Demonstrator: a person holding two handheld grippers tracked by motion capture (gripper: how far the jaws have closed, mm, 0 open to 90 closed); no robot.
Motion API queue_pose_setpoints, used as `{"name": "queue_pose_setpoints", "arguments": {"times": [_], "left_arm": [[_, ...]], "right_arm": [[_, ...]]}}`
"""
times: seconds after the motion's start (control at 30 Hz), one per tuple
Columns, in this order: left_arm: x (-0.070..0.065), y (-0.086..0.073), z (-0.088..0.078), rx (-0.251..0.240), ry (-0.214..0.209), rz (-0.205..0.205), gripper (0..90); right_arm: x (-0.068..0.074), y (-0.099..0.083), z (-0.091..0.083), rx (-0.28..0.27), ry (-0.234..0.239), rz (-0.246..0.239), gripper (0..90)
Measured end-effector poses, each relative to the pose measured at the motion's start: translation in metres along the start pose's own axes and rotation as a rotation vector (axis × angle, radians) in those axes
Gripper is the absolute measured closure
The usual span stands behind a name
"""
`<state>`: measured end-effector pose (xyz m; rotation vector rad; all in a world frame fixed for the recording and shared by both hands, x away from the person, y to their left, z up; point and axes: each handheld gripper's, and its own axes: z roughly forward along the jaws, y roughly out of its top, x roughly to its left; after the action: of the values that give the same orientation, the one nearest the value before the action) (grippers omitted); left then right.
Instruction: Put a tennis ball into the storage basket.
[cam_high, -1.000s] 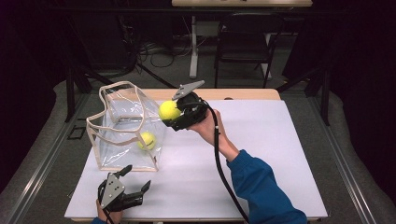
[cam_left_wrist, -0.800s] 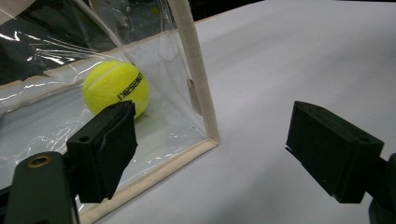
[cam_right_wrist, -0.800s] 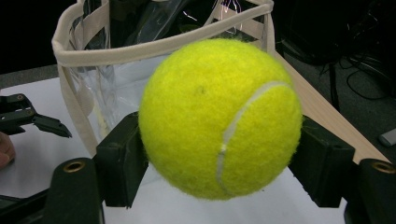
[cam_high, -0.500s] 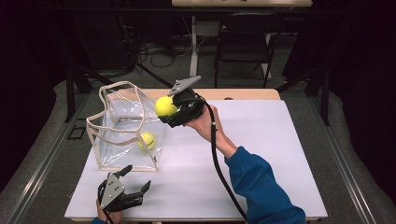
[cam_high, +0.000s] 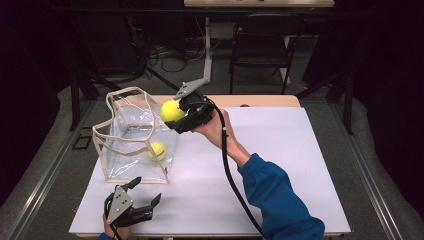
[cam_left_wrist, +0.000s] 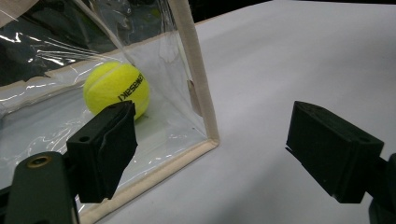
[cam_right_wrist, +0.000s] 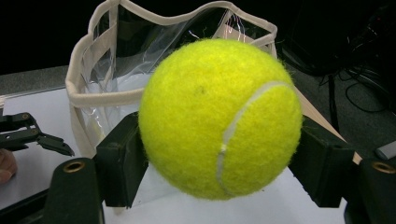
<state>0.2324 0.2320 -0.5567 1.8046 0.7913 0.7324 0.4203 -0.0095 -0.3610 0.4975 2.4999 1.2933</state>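
Now the right gripper (cam_high: 176, 116), jaws squeezing a tennis ball (cam_high: 171, 111), is closer to the clear bag (cam_high: 131, 145); dropping comes next. Left gripper (cam_high: 142, 196) waits, jaws wide.

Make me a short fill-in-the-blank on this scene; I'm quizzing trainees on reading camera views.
1. The right claw is shut on a ____ ball.
2. A second ball lies inside the clear ____.
3. The left claw stands ____, with nothing between its jaws.
4. The table top is ____ in colour.

Missing words: tennis; bag; open; white
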Motion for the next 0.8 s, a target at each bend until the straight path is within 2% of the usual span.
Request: {"name": "queue_pose_setpoints", "arguments": {"times": [0.8], "left_arm": [[0.000, 0.000, -0.001, -0.003, 0.002, -0.005, 16.2]], "right_arm": [[0.002, 0.020, 0.003, 0.012, -0.001, -0.014, 26.5]]}}
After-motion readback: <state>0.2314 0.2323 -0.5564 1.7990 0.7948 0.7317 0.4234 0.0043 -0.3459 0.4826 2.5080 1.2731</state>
